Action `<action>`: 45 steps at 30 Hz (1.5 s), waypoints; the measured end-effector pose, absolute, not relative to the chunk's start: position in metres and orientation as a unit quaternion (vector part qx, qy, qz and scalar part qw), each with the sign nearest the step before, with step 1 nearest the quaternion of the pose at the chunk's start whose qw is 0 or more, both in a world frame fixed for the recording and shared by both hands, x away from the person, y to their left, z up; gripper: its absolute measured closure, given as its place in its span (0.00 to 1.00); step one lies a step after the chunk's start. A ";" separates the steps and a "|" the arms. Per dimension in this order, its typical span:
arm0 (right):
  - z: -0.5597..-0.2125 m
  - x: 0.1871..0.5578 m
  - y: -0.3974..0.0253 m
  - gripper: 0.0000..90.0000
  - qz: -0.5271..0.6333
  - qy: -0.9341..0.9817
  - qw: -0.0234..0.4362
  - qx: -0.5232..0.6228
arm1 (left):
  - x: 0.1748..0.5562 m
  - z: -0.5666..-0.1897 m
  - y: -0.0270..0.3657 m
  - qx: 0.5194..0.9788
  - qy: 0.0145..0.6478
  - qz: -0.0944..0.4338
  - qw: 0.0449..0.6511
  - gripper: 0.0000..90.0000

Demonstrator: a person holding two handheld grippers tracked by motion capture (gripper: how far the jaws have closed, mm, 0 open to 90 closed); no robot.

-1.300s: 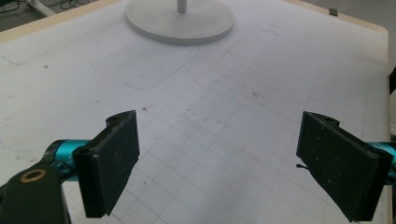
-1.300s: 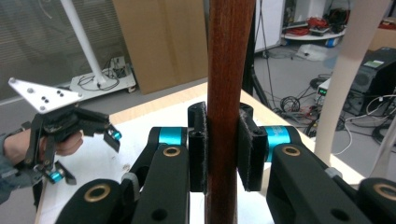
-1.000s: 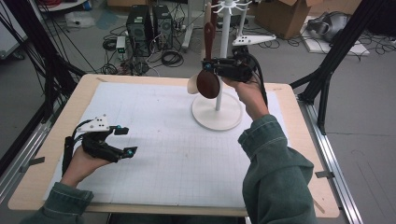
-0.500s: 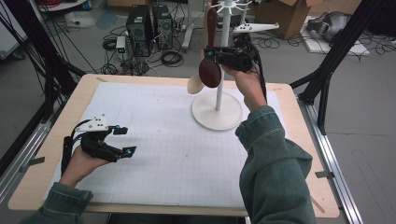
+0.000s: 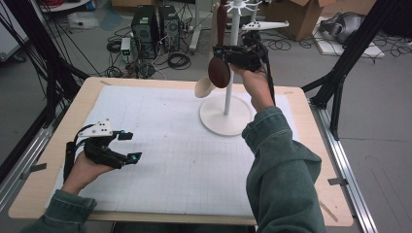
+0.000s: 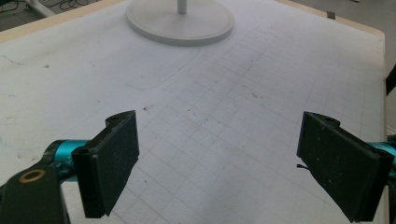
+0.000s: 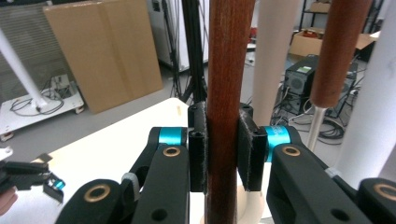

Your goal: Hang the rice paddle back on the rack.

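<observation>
A: In the high view, what step is under way?

B: The right claw (image 5: 228, 52), upper centre of the frame, grips a dark wooden spoon (image 5: 219, 72) and holds it up beside the pole of the white rack (image 5: 226, 115). I judge this to be the hanging step: the spoon is raised toward the pegs at the rack's top. A pale spoon (image 5: 204, 87) hangs lower, left of the pole. The left claw (image 5: 127, 145) rests at lower left on the white gridded mat (image 5: 184, 160), released and holding nothing.

A: And the left gripper view?

B: Its two black pads stand wide apart above the mat's faint printed squares, with small scuffs. The rack's round, flat, matte base (image 6: 180, 23) sits at the top of the frame.

A: The right gripper view?

B: The pads clench a smooth, round, reddish-brown handle (image 7: 226, 107) running upright through the centre. A second brown handle (image 7: 336, 51) hangs at upper right, near the white pole.

A: What does the next move call for?

B: Probably lifting the handle's end to a free peg and catching it there before easing the grip; whether the handle has a hole or loop, I cannot tell.
</observation>
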State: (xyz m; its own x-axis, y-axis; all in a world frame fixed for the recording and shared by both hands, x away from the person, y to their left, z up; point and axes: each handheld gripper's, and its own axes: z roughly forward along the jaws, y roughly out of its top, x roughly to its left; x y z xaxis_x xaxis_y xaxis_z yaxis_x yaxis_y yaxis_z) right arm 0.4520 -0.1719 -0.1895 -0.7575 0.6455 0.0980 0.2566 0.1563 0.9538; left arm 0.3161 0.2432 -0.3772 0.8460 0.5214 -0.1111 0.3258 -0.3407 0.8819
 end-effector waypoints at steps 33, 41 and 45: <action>-0.201 0.443 -0.190 0.65 0.568 0.733 0.182 0.327 | 0.316 -0.376 0.248 0.809 0.265 0.091 0.517 0.15; -0.216 0.428 -0.203 0.49 0.577 0.723 0.174 0.339 | 0.317 -0.377 0.247 0.810 0.263 0.091 0.516 0.15; -0.228 0.421 -0.207 0.39 0.576 0.723 0.166 0.343 | 0.317 -0.377 0.248 0.810 0.266 0.090 0.515 0.15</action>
State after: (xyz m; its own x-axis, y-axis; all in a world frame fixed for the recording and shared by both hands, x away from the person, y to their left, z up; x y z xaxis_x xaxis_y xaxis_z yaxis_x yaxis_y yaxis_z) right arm 0.4209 -0.2070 -0.2276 -0.7091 0.6875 0.1562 0.3053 0.0997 0.9470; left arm 0.3171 0.2477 -0.3775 0.8424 0.5232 -0.1289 0.3383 -0.3273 0.8823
